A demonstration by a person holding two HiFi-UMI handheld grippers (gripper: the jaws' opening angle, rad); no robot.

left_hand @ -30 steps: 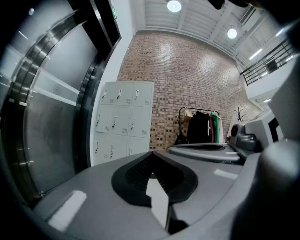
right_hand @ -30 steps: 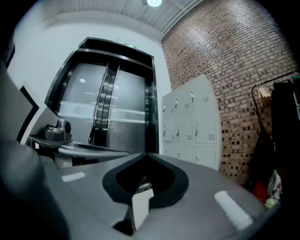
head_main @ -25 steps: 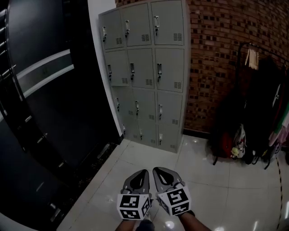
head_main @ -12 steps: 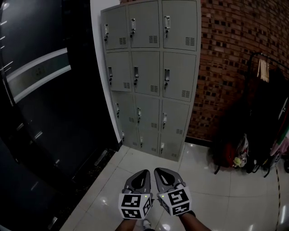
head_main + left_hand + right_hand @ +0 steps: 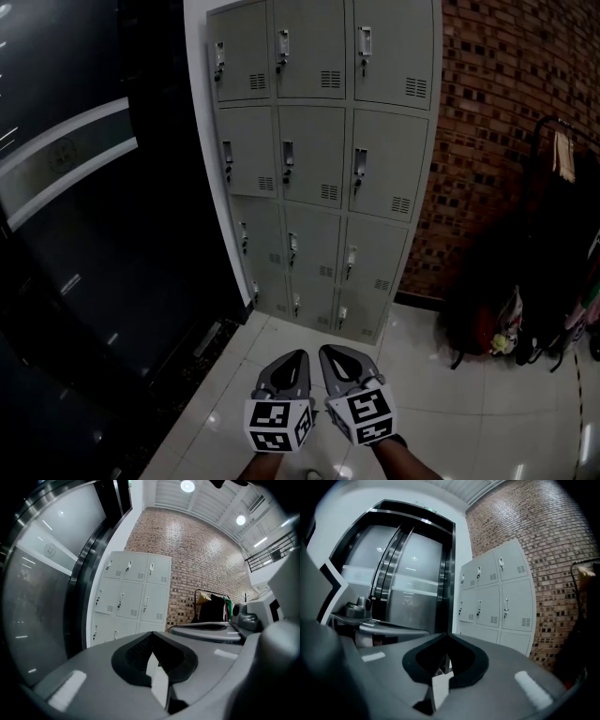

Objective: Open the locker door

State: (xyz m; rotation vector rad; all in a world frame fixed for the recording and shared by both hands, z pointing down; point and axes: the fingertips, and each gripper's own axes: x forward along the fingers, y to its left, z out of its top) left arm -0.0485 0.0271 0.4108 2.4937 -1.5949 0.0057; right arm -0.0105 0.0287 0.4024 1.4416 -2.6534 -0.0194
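The grey locker bank [image 5: 319,169], three doors wide and several rows high, stands against the wall ahead with every door closed, each with a small latch handle. It also shows in the left gripper view as the locker bank [image 5: 133,597] and in the right gripper view as the locker bank [image 5: 499,597]. My left gripper [image 5: 299,357] and right gripper [image 5: 326,352] are side by side low in the head view, well short of the lockers. Both are shut with nothing between the jaws, as the left gripper [image 5: 151,637] and right gripper [image 5: 449,637] show in their own views.
A dark glass door [image 5: 84,234] in a black frame fills the left side. A brick wall [image 5: 506,112] runs to the right of the lockers. A clothes rack with dark garments and bags [image 5: 548,272] stands at the right. The floor is glossy white tile [image 5: 450,412].
The lockers have grown larger and shifted rightward in the head view as the person came nearer. Both grippers keep the same place and stay shut.
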